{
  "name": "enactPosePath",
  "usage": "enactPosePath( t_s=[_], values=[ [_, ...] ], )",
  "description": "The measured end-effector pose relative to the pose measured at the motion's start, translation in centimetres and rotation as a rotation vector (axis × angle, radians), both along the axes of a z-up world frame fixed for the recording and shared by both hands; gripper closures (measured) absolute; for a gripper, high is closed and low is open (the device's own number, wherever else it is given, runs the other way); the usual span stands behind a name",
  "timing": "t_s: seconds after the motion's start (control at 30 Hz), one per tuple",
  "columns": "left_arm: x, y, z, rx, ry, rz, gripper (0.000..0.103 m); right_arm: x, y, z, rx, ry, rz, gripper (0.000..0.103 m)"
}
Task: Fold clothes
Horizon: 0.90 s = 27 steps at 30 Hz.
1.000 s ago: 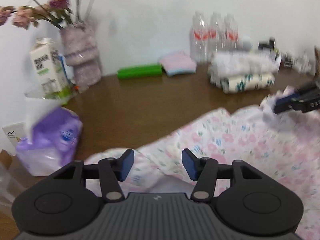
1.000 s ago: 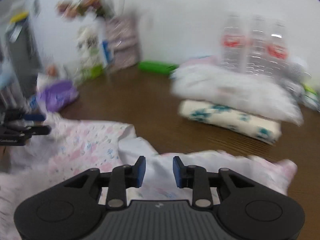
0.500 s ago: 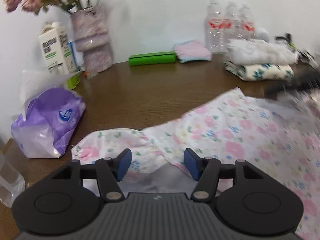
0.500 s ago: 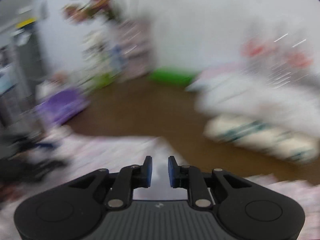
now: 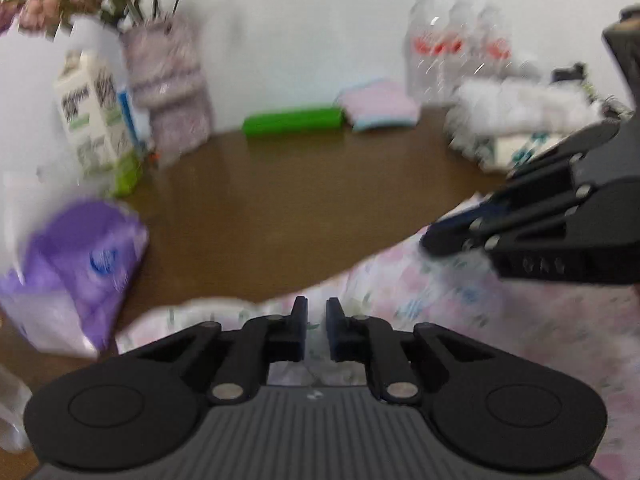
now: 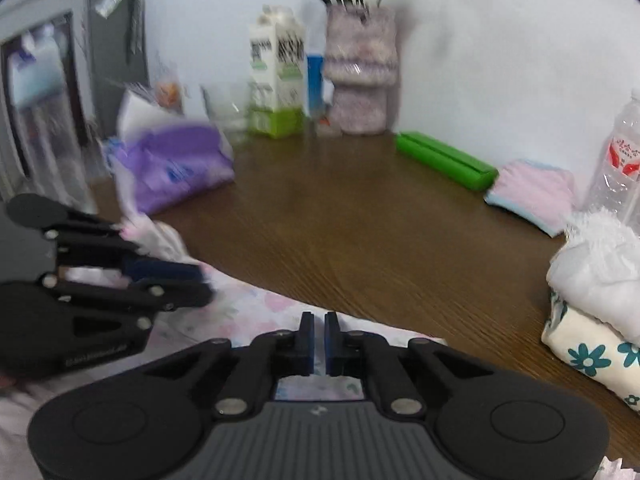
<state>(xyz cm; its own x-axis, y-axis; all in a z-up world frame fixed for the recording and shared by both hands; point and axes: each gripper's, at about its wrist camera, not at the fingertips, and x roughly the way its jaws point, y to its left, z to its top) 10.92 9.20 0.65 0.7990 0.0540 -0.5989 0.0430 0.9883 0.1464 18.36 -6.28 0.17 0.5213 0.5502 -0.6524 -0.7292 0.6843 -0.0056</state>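
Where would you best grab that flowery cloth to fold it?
By its far edge, coming in low from the near side, as both do now. The floral garment lies limp on the wooden table, so only a thin hem fits between the fingers. The left gripper and right gripper look pinched on that edge.

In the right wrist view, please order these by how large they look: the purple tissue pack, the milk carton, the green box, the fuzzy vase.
1. purple tissue pack, though it is nearer the camera
2. fuzzy vase and milk carton: too alike to rank
3. green box
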Motion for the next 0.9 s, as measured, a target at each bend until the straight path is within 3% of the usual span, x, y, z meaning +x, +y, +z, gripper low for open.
enactPosePath(
  t_s=[0.1,0.17,0.23,0.27,0.3,0.37,0.47,0.57,0.6,0.7,0.77,0.87,0.9],
  values=[
    [0.0,1.7,-0.5,-0.033,-0.004,0.057,0.09,1.4,-1.5,-0.8,-0.028,-0.009,-0.132,0.099],
    [0.0,2.7,-0.6,-0.091,-0.011,0.061,0.09,2.5,-3.3,-0.8,-0.001,0.013,-0.207,0.083],
    [-0.5,2.8,-0.3,-0.1,-0.014,0.064,0.084,1.8,-4.3,-0.3,-0.002,0.02,-0.235,0.084],
    [-1.1,2.7,0.1,-0.093,-0.014,0.057,0.075,1.1,-4.5,0.2,-0.008,0.012,-0.239,0.084],
    [-2.6,2.2,1.2,-0.089,-0.021,0.015,0.064,0.3,-4.9,0.7,-0.013,0.003,-0.243,0.084],
    [-5.8,1.2,3.4,-0.081,-0.034,-0.068,0.056,-2.9,-7.0,2.9,0.016,-0.037,-0.226,0.084],
    [-12.5,-1.2,5.4,-0.092,-0.017,-0.306,0.054,-9.1,-11.4,5.0,0.051,-0.034,-0.166,0.077],
    [-19.6,-3.8,5.6,-0.123,0.019,-0.538,0.056,-15.9,-14.0,3.9,0.078,0.011,-0.118,0.077],
    [-21.3,-4.7,4.9,-0.147,0.044,-0.569,0.057,-17.8,-14.5,3.5,0.102,0.024,-0.106,0.078],
    [-24.0,-7.0,2.2,-0.142,0.092,-0.598,0.07,-23.5,-13.8,1.3,0.136,0.044,-0.027,0.085],
    [-25.3,-7.5,1.0,-0.136,0.101,-0.593,0.074,-26.6,-13.0,-0.1,0.133,0.051,0.019,0.087],
    [-26.7,-7.3,-0.2,-0.125,0.093,-0.566,0.075,-29.0,-13.8,-1.4,0.085,-0.03,-0.015,0.088],
    [-26.9,-6.8,-0.3,-0.127,0.084,-0.573,0.076,-29.0,-14.9,-1.6,0.082,-0.038,-0.057,0.103]
  ],
)
